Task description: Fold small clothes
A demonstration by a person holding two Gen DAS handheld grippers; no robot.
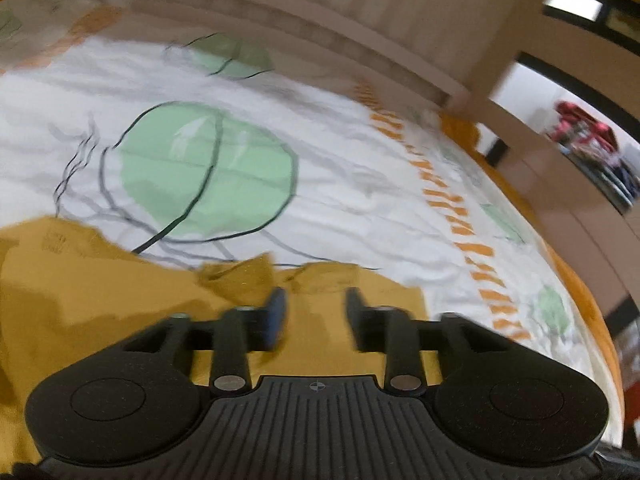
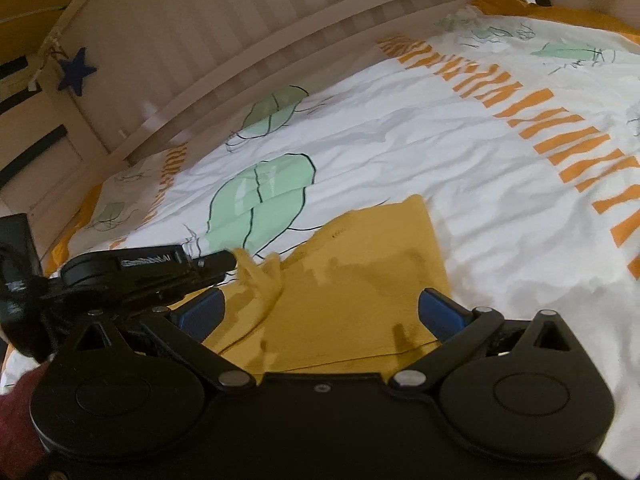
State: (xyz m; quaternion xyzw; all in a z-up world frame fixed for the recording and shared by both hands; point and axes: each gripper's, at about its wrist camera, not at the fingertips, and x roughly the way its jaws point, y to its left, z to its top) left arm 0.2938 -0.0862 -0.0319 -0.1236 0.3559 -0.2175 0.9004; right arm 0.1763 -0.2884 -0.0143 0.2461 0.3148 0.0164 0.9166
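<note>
Your left claw (image 1: 316, 300) and right claw (image 2: 320, 308) stood open over the soft, limp yellow garment (image 2: 360, 280); its far-left rumpled edge suited gripping.

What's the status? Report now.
Left gripper open, empty, over mustard garment. Right gripper open wide, empty. Garment part-folded on bedsheet. Nothing in the way.

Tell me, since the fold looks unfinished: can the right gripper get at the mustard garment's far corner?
Probably yes: the right gripper is open above the mustard garment, and nothing lies over its far corner.
</note>
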